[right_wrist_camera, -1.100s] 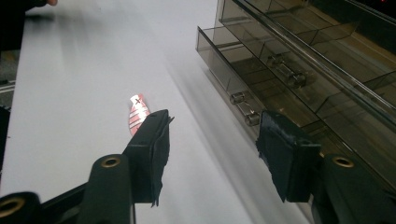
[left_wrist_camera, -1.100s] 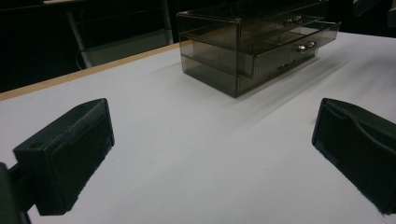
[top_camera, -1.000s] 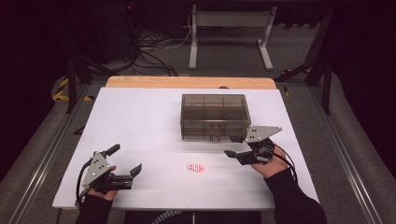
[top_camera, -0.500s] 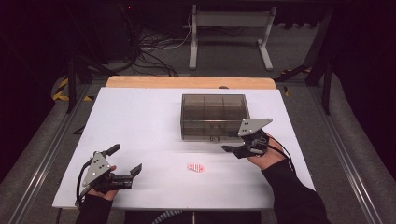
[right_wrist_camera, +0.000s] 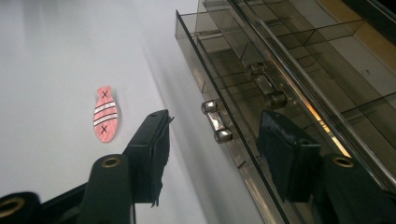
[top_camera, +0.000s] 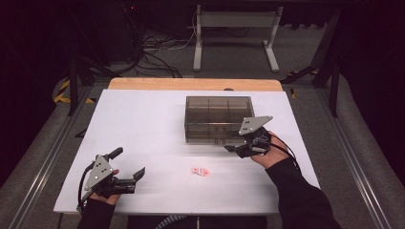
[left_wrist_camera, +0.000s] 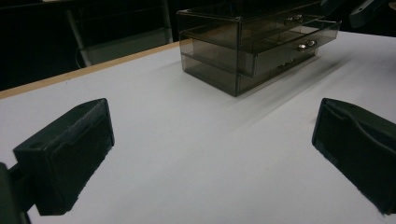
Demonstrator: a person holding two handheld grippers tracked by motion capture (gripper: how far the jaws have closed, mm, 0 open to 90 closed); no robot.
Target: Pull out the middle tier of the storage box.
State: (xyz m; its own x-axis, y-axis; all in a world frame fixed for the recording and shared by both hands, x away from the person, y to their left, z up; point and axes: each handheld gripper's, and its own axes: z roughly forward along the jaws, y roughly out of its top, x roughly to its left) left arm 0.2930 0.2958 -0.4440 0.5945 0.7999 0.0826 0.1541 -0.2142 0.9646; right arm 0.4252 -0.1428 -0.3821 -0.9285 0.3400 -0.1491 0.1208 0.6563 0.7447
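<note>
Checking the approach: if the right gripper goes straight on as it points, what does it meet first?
Most likely the lower drawer's handle on the clear box: it sits just ahead between the open jaws of the right gripper, though depth is hard to judge.

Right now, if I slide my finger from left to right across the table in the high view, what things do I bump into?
Left hand-held gripper → small pink striped piece → right hand-held gripper, at the smoky clear drawer box.

right gripper (top_camera: 235,149) shifted toward the drawer box (top_camera: 218,118), nearer its front
</note>
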